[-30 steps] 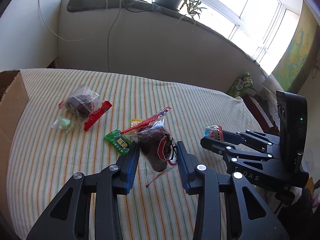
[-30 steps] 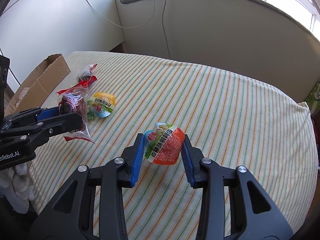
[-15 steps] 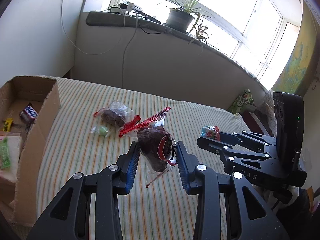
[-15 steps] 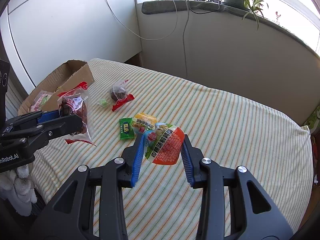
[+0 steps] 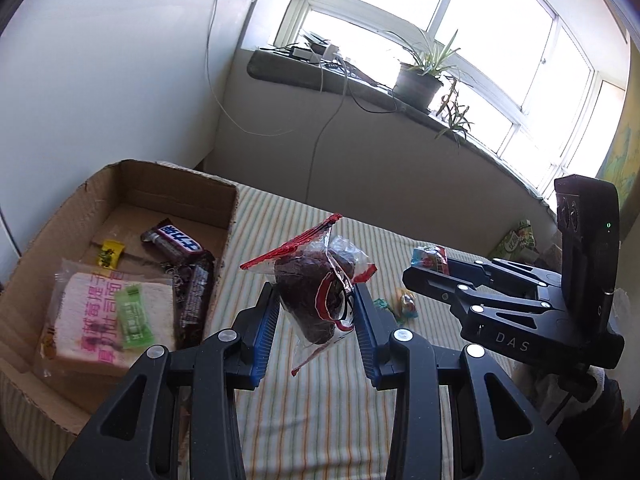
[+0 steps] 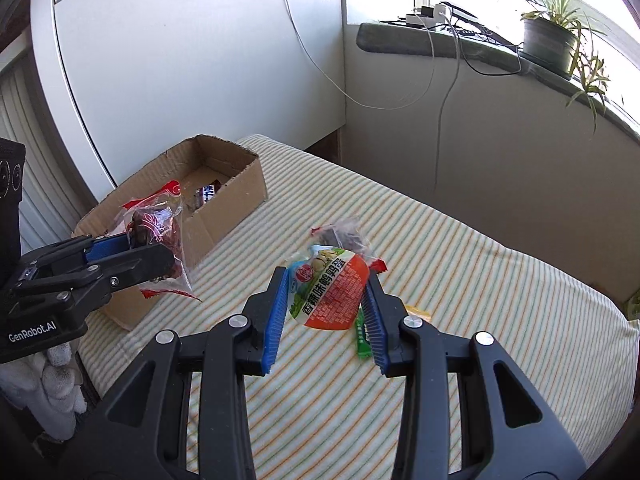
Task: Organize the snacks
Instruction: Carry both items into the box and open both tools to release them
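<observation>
**Both claws loaded, left one next to the box**

Left wrist view: left claw [image 5: 316,316] clenched on a clear bag with a dark snack [image 5: 316,296], red seal strip on top, bag tail hanging below the blue pads. Bag is held in the air above the striped bed [image 5: 320,412], just right of the cardboard box [image 5: 168,184]. Box is open on the bed's left side. Inside: sandwich pack with pink print [image 5: 100,320], small green packet [image 5: 134,316] lying on it, dark chocolate bar [image 5: 178,240], a second dark wrapper [image 5: 196,296] beside the sandwich, small yellow candy [image 5: 108,253] near the back. Right claw [image 5: 430,260] visible at the right, gripping a colourful pouch [image 5: 430,256]. A couple of small wrappers [image 5: 404,304] lie on the bed between the two claws.

Right wrist view: right claw [image 6: 326,312] clenched on the orange-and-green pouch [image 6: 328,296], held up over the bed [image 6: 500,320], well apart from the box [image 6: 224,208]. Left claw [image 6: 136,248] at the left edge with the dark snack bag [image 6: 156,224], in front of the box's near wall; cannot tell if it is over the opening. On the bed behind the pouch: another clear bag with a dark snack [image 6: 344,236], a green wrapper [image 6: 362,336] and a yellow one [image 6: 418,312], partly hidden by the right finger.
</observation>
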Demonstrator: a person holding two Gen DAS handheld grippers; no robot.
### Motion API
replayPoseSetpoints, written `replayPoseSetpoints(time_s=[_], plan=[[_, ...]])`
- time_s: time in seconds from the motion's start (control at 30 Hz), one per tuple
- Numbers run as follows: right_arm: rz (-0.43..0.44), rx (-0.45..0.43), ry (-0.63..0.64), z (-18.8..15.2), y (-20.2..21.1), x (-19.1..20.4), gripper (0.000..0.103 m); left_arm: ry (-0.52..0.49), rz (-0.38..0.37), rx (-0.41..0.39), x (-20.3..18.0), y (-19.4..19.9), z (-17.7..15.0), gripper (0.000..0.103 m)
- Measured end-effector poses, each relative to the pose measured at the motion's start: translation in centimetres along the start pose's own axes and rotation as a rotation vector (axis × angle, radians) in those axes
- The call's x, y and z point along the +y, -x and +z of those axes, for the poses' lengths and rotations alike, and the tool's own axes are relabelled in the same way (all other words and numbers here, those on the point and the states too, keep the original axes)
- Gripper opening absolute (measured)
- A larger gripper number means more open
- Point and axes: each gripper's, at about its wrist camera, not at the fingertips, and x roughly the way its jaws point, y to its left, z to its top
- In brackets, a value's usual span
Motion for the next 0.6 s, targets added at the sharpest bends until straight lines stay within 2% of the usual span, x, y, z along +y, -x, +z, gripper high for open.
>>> replayPoseSetpoints(time_s=[0.33, 0.6], plan=[[0.083, -0.007, 0.067, 3.8, -3.1, 5.2, 0.038, 0.055, 0.091, -0.041, 5.6, 2.1, 1.2, 0.035], [0.143, 0.004, 0.104, 6.0, -5.7, 8.7, 0.038, 0.087, 0.145, -0.052, 8.5, 2.7, 1.7, 0.035]])
